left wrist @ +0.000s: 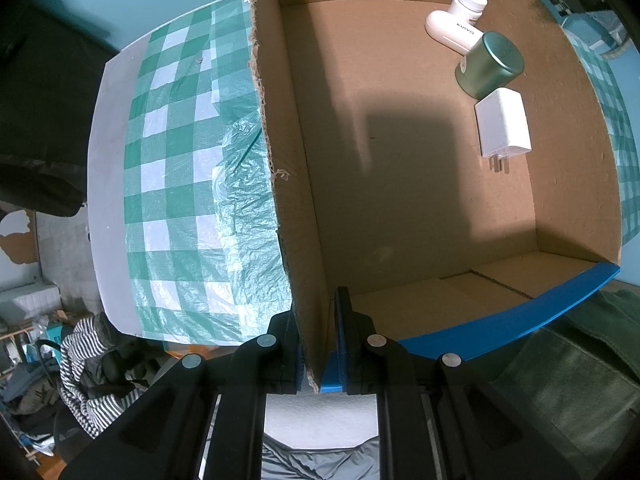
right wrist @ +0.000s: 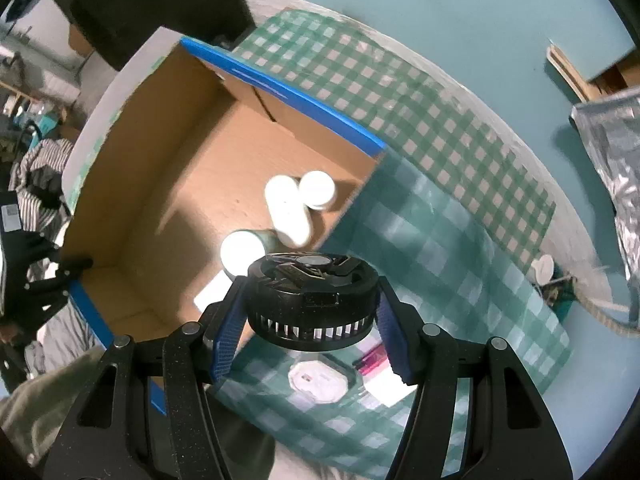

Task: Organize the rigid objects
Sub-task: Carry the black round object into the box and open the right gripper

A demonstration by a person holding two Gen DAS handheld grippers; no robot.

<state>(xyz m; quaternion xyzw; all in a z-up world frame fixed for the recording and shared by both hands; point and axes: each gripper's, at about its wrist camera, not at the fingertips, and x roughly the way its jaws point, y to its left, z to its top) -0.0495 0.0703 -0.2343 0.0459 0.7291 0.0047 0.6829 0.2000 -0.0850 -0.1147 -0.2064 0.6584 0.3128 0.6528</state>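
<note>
An open cardboard box (left wrist: 400,168) with blue-taped rims stands on a green checked tablecloth. My left gripper (left wrist: 318,344) is shut on the box wall at its near corner. Inside lie a white bottle (left wrist: 472,2), a white KINYO device (left wrist: 450,28), a green tin (left wrist: 490,66) and a white plug charger (left wrist: 505,128). My right gripper (right wrist: 310,320) is shut on a round black fan (right wrist: 312,296), held above the box's near right corner (right wrist: 224,152). The white items (right wrist: 288,208) and the tin (right wrist: 244,252) show blurred below it.
The green checked tablecloth (left wrist: 180,168) covers the table left of the box and to its right (right wrist: 440,220). A white round item (right wrist: 318,380) and a pink item (right wrist: 370,358) lie on the cloth under the fan. A rope (right wrist: 592,300) lies at right.
</note>
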